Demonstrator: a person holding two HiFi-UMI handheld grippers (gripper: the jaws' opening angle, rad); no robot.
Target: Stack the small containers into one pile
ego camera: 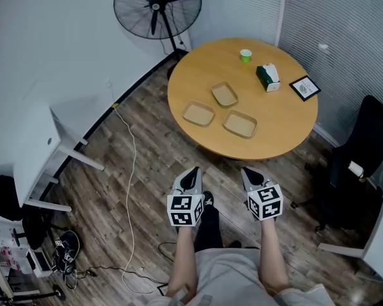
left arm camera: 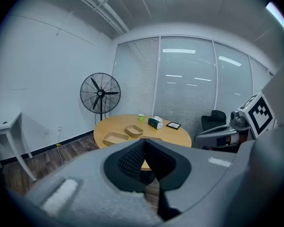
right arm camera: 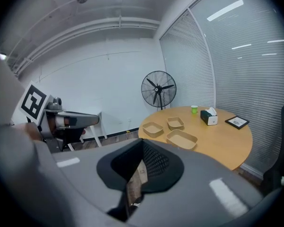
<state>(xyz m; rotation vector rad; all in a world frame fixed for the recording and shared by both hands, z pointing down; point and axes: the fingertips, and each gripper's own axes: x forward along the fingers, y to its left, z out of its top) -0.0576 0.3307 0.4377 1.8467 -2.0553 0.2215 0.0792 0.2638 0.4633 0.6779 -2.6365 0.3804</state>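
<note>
Head view: left container (ego camera: 198, 113), rear container (ego camera: 225, 94) and right container (ego camera: 240, 124) are seen lying apart, unstacked, toward the table's (ego camera: 287, 116) near edge. Left gripper (ego camera: 193, 171) and right gripper (ego camera: 247, 172) are held over open wooden floor (ego camera: 147, 164) short of that edge, fingers (left arm camera: 130, 161) pressed together on nothing.

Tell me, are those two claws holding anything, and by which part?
Nothing is held. The left gripper and right gripper have their fingers shut together, empty; the three containers sit apart on the round table ahead.
</note>
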